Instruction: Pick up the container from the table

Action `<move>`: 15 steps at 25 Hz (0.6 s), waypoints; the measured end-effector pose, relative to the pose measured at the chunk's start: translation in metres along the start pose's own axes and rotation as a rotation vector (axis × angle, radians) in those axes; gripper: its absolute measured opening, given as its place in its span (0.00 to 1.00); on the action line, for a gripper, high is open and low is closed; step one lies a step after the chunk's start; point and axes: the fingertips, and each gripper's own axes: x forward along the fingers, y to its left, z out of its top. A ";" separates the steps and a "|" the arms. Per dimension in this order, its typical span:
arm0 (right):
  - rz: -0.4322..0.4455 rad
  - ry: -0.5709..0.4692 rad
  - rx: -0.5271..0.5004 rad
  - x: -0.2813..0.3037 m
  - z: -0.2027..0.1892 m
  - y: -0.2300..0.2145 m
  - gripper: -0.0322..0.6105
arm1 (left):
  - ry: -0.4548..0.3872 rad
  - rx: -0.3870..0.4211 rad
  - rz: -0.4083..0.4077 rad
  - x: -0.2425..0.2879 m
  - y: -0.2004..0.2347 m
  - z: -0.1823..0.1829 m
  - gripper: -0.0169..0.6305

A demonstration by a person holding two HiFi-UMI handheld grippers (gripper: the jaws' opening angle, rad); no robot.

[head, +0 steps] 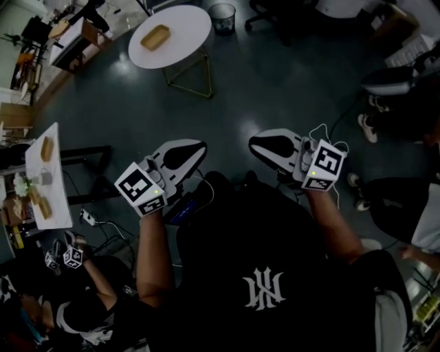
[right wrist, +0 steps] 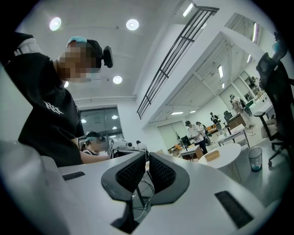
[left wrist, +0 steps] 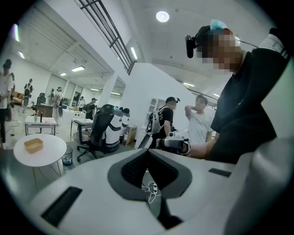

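Zero steps done, by my read. Your left gripper (head: 198,147) and right gripper (head: 257,141) both have jaws pressed together on nothing, held in front of you. The container (head: 155,37) sits on the round white table (head: 185,20), well apart across the floor. Approach, open, grasp and lift are all left.

Tan container (head: 155,37) on round white table (head: 184,29)

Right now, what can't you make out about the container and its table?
- Container: too small and far in the head view, and in both tool views, to tell whether it is lidded, open or filled.
- Round table: in the right tool view its base is hidden behind the white body of the right tool.
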 end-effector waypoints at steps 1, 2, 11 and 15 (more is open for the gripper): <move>0.003 0.001 0.011 -0.003 -0.005 0.001 0.13 | 0.000 0.000 0.005 0.000 -0.001 -0.001 0.03; 0.006 0.003 0.022 -0.006 -0.009 0.001 0.13 | 0.000 -0.001 0.011 0.001 -0.002 -0.001 0.03; 0.043 0.027 0.075 0.003 -0.021 -0.005 0.13 | -0.024 -0.029 0.044 -0.004 0.010 -0.005 0.03; 0.030 0.047 0.088 0.002 -0.015 -0.030 0.13 | -0.047 -0.039 0.046 0.008 0.028 0.004 0.03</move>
